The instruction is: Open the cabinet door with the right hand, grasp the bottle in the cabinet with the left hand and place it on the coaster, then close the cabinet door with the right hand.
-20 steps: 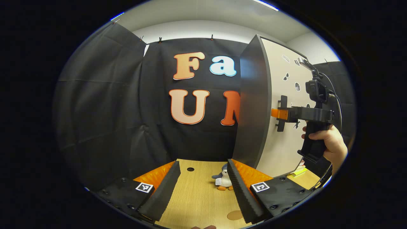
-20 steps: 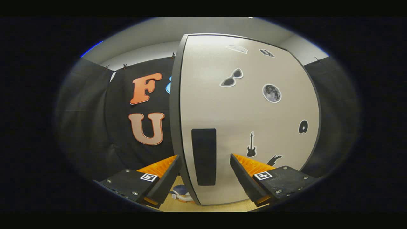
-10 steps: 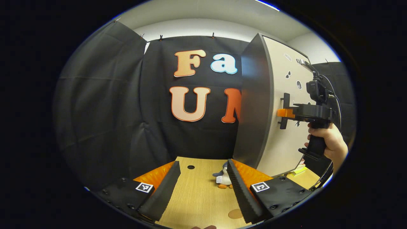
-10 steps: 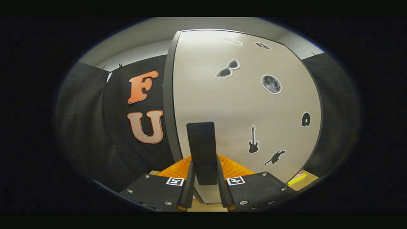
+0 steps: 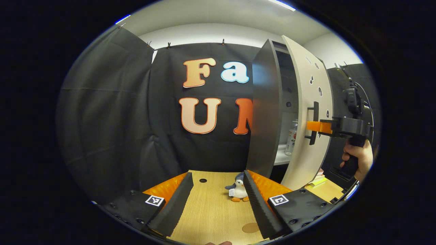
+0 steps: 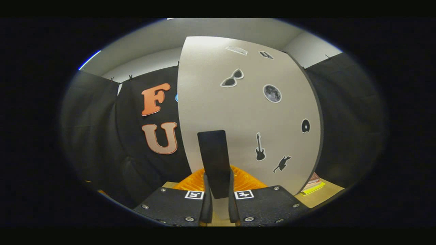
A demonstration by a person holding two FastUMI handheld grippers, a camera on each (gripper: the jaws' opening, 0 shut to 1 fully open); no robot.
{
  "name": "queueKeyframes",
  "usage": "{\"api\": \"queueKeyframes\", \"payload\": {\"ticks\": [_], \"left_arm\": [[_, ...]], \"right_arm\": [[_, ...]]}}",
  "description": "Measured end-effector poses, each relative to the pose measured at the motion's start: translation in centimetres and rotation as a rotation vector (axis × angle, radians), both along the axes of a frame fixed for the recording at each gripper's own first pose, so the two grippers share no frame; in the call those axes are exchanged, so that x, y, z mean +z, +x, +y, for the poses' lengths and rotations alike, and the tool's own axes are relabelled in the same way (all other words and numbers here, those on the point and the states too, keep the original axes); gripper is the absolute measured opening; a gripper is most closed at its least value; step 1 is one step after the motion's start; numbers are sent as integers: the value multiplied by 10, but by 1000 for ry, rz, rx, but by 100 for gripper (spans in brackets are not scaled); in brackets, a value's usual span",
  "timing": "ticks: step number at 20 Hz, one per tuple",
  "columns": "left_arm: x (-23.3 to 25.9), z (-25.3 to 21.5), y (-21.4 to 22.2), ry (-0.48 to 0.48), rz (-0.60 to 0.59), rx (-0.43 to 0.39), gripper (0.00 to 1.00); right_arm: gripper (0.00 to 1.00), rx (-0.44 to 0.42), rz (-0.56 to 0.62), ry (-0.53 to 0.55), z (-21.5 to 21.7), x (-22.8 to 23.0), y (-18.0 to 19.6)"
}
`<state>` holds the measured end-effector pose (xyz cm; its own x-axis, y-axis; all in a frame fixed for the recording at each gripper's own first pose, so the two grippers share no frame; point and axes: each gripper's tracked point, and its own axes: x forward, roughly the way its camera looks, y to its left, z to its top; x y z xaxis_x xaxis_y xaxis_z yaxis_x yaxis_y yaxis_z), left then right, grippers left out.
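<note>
A: What is different from a second ago?

B: The right gripper (image 6: 217,194) had its jaws wide apart on either side of the door handle (image 6: 214,163); now they are pinched narrow on it, and the cabinet door (image 6: 248,115) is swung partly off the cabinet (image 5: 264,112). A gap is open along the handle edge.

A: Can you see the bottle?

B: Yes, through that gap: the bottle (image 5: 293,136) stands on a shelf inside the cabinet, just behind the door's edge.

A: And the left gripper (image 5: 218,200)?

B: Its jaws are wide and hold nothing. It hangs over the bench (image 5: 211,211), in front of the cabinet, with a penguin toy (image 5: 237,192) between its fingers' line and the cabinet. The coaster (image 5: 251,227) lies on the bench on the near side of the cabinet.

A: So, progress?

B: Opening is under way, I judge; the gap looks too narrow for a reach yet.
</note>
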<state>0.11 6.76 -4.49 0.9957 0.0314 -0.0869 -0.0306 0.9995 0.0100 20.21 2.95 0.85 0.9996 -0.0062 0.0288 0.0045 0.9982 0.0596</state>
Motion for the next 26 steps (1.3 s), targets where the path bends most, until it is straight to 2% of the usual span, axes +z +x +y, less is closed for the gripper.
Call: {"api": "queueKeyframes", "payload": {"ticks": [1, 5, 6, 7, 10, 11, 14, 17, 21, 23, 26], "left_arm": [[0, -5, -5, 8, 1, 1, 96], [4, -23, -19, 32, 0, 15, 94], [5, -28, -24, 39, -1, 15, 96], [6, -34, -28, 46, -5, 15, 93], [2, -54, -38, 58, 5, 3, 93], [-1, -62, -41, 55, 11, -3, 96], [-6, -84, -49, 54, 22, -19, 96], [-11, -107, -51, 47, 30, -42, 94], [-13, -138, -57, 37, 33, -71, 96], [-14, -152, -60, 36, 35, -83, 94], [-16, -171, -64, 32, 34, -97, 93]], "right_arm": [[18, -1, 0, 6, -3, -1, -4], [18, -9, -8, 21, -14, 0, -21], [18, -8, -10, 26, -17, -1, -24], [18, -7, -11, 28, -20, -1, -27], [15, -11, -21, 40, -29, 1, -39], [15, -14, -22, 40, -33, 0, -42], [20, -35, -29, 45, -44, 1, -50], [17, -62, -31, 45, -60, 2, -57], [11, -103, -29, 19, -85, 3, -64], [7, -111, -22, 19, -95, 2, -69], [7, -101, -26, 26, -110, 4, -73]]}}
